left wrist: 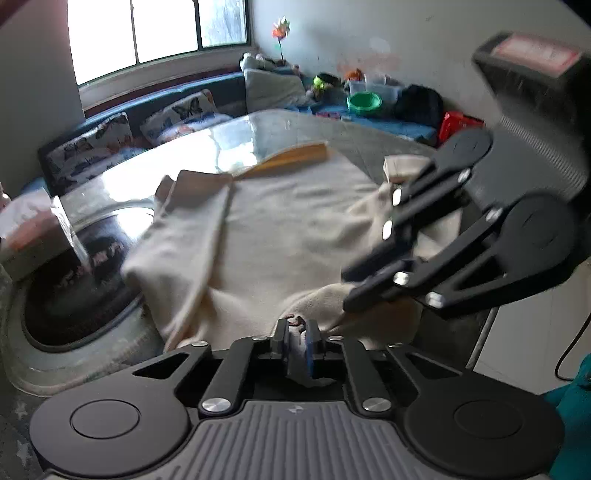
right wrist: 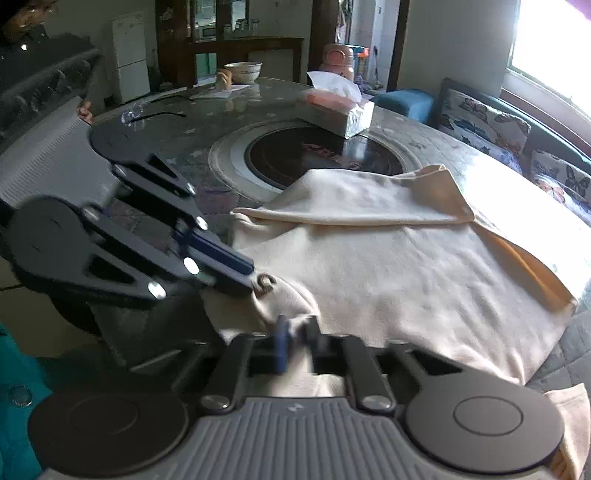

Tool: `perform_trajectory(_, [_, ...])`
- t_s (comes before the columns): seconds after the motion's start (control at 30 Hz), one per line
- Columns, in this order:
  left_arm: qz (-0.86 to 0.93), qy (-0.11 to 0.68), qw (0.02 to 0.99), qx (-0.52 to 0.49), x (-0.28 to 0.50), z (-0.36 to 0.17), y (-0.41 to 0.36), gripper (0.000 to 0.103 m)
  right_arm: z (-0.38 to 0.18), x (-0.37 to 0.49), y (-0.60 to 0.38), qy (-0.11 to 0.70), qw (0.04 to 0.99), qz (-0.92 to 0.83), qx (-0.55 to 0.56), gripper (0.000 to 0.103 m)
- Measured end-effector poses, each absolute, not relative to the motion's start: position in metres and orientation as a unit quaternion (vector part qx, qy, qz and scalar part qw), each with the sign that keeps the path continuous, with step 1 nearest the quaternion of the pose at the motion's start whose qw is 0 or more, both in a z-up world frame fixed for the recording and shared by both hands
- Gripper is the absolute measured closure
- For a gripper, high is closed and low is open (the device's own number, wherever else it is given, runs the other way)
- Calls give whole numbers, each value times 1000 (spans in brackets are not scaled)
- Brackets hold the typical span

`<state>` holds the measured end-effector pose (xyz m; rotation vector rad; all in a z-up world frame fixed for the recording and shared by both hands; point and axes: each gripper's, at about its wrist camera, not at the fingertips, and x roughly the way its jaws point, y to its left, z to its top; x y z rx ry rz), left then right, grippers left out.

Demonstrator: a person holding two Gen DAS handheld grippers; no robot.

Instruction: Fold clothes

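On the round glass-topped table our cream garment lies spread ahead of our fingertips, its near edge pinched in the closed left gripper and right gripper, presumably to lift it for a fold.

One cream garment lies on one round table, and two grippers are at its near edge: the left gripper and the right gripper. On the table there are also one tissue box, one bowl and one mug. Behind it, two butterfly-print cushions sit on one bench, with one green basin and one pinwheel further along.
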<state>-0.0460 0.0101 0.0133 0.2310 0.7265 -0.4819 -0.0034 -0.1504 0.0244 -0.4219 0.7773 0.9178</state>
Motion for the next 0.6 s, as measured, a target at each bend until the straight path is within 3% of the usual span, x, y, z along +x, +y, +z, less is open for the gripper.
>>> perform_trajectory(0.3, [-249, 380, 884, 108, -48, 7, 16, 95, 11, -19, -150, 388, 761, 481, -199, 95])
perform_trajectory(0.6, [-257, 372, 885, 107, -43, 20, 24, 94, 38, 10, -166, 360, 796, 470, -125, 93])
